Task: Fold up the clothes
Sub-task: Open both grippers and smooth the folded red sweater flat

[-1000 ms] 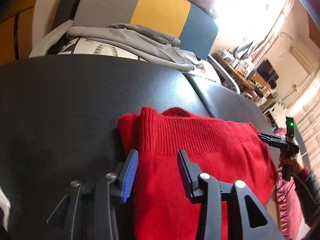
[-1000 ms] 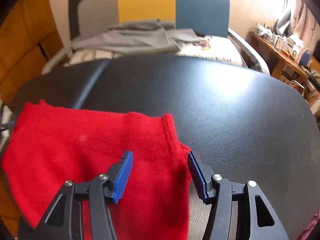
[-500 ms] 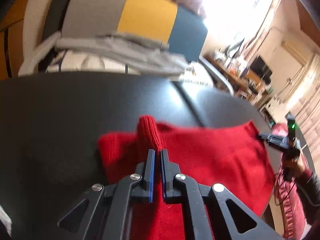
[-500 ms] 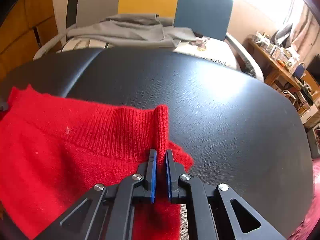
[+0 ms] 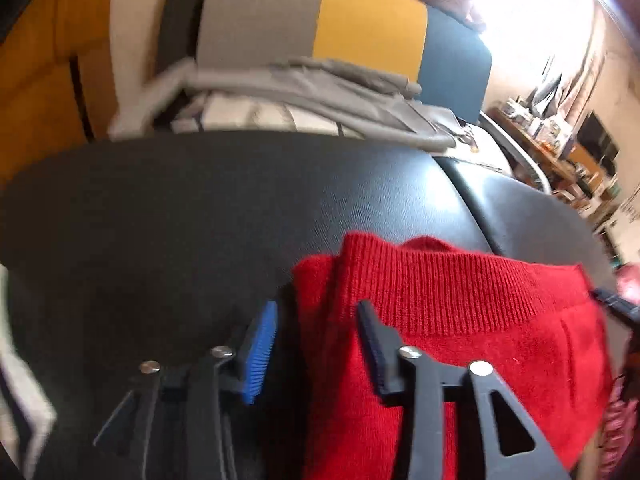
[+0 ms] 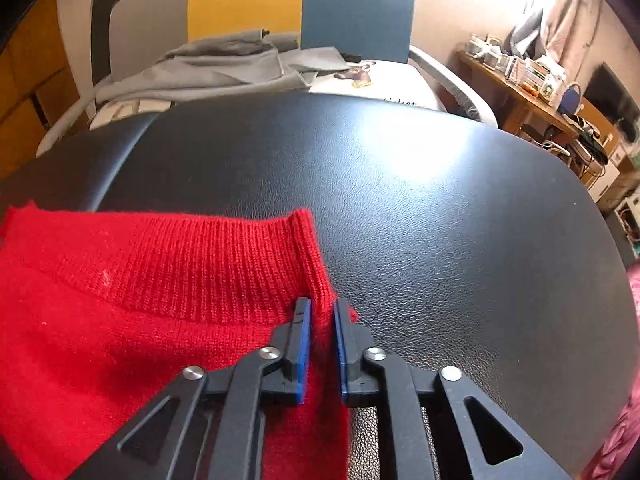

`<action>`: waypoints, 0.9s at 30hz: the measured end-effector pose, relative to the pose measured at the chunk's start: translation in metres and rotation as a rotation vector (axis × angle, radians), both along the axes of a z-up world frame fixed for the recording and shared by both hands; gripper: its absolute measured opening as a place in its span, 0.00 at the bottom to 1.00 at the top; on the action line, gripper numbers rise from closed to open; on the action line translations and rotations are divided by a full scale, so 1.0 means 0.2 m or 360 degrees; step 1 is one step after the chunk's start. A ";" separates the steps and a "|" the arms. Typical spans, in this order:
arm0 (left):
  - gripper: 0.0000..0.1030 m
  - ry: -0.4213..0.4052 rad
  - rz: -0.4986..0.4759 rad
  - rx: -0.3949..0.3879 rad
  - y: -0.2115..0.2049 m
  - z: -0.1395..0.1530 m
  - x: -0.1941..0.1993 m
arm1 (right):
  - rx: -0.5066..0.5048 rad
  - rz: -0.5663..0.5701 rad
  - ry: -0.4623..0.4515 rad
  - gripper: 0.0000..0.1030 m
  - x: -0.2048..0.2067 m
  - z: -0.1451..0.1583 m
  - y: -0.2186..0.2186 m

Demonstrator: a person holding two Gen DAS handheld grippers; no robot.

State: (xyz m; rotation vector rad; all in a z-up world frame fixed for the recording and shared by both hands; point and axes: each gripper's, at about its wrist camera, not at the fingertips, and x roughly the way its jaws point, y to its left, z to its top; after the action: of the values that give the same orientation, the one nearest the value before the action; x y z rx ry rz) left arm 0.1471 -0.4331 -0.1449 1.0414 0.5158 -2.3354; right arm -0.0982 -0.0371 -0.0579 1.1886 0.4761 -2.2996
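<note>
Right wrist view: your right tongs (image 6: 319, 340) are opening around the sweater (image 6: 140, 280) corner; your left tongs (image 5: 316, 354) are spreading beside it.

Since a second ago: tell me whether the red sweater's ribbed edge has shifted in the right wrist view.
Yes. The red sweater now has its ribbed corner farther right and farther up the black table. The right gripper is opening, that corner between its jaws.
</note>
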 end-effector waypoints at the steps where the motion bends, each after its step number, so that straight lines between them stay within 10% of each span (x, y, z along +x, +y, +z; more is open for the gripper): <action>1: 0.59 0.0015 -0.0001 -0.0031 0.03 0.03 0.01 | -0.0008 -0.0013 0.0038 0.26 0.02 0.02 0.01; 3: 0.71 0.0072 0.0004 -0.0068 0.09 0.07 0.05 | -0.0046 -0.0008 0.0181 0.38 0.11 0.10 0.02; 5: 0.82 0.0126 0.0014 -0.0063 0.17 0.09 0.08 | -0.0133 0.0047 0.0290 0.81 0.24 0.18 0.01; 7: 0.83 0.0150 0.0023 -0.0043 0.24 0.08 0.09 | -0.0229 0.0122 0.0357 1.00 0.38 0.20 -0.02; 16: 0.92 -0.0061 -0.0038 -0.0016 0.43 -0.20 0.09 | -0.0128 0.0064 0.0132 1.00 0.53 -0.14 -0.15; 27: 0.99 0.0346 0.0118 0.0283 0.41 -0.20 0.65 | -0.0328 0.0097 0.0140 1.00 0.52 -0.17 -0.07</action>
State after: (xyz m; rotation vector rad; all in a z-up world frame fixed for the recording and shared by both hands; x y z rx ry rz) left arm 0.2778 -0.3519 -0.1841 0.8321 0.8440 -2.3831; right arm 0.0051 -0.0509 -0.0919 0.9643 0.2939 -2.2925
